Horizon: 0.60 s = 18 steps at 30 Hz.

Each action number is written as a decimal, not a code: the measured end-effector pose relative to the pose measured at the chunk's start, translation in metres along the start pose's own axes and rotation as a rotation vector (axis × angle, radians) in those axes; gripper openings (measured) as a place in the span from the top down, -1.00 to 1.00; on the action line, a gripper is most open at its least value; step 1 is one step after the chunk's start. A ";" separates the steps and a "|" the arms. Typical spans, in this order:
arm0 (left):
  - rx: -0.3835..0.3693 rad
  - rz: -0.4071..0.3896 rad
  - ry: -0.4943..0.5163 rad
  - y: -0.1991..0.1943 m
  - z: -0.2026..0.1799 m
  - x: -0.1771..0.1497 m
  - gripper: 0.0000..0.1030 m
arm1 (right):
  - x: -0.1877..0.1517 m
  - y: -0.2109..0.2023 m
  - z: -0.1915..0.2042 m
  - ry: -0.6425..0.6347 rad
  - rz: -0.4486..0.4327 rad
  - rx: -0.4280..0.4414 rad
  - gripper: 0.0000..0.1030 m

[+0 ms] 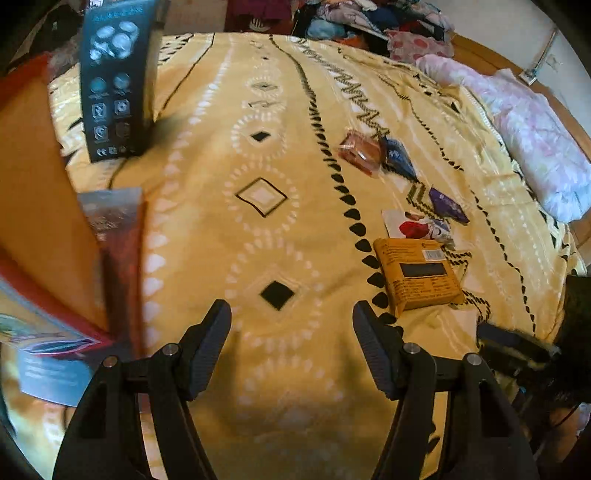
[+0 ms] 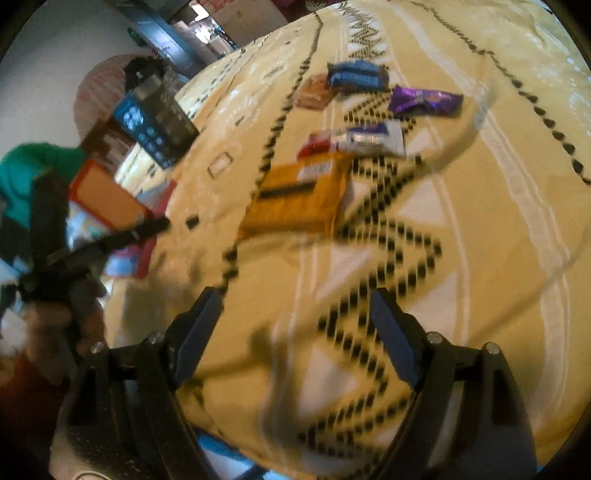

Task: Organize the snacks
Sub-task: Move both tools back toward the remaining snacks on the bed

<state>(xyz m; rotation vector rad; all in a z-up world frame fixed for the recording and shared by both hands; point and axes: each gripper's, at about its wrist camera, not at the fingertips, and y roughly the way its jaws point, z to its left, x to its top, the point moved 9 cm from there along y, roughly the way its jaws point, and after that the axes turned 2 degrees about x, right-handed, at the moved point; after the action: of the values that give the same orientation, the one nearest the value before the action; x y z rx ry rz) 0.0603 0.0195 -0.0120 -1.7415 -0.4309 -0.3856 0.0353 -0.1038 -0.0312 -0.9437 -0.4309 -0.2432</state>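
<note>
Several snack packets lie in a loose row on a yellow patterned bedspread (image 1: 207,229). Nearest is an orange-yellow packet (image 1: 417,277) (image 2: 299,195), then a white and red one (image 1: 417,227) (image 2: 354,142). Beyond them lie a purple one (image 1: 447,205) (image 2: 424,101), a blue one (image 1: 399,157) (image 2: 356,75) and a brown one (image 1: 360,151) (image 2: 314,94). My left gripper (image 1: 291,308) hangs open over bare bedspread, left of the orange-yellow packet. My right gripper (image 2: 295,295) is also open and empty, short of the same packet.
A dark upright box (image 1: 114,81) (image 2: 159,122) stands at the far left. An open orange box (image 1: 37,184) (image 2: 107,199) sits at the left edge. A pink blanket (image 1: 535,147) lies along the right side and a clothes pile (image 1: 369,22) at the far end.
</note>
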 end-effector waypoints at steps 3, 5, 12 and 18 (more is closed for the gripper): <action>0.018 0.018 -0.008 0.009 0.001 -0.010 -0.35 | 0.024 0.011 0.006 -0.015 -0.018 0.032 -0.62; 0.042 0.031 0.006 0.011 0.005 -0.020 -0.35 | 0.036 0.026 0.008 -0.024 -0.010 0.021 -0.62; 0.064 0.028 -0.008 0.002 0.021 -0.040 -0.35 | 0.052 0.066 0.010 0.031 0.039 -0.066 -0.94; 0.054 -0.004 -0.041 -0.013 0.028 -0.036 -0.35 | 0.046 0.084 0.018 -0.048 0.038 -0.208 -0.88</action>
<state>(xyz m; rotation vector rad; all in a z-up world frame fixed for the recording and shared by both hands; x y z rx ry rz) 0.0232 0.0465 -0.0241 -1.6983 -0.4699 -0.3390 0.1040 -0.0420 -0.0621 -1.1627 -0.4373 -0.2344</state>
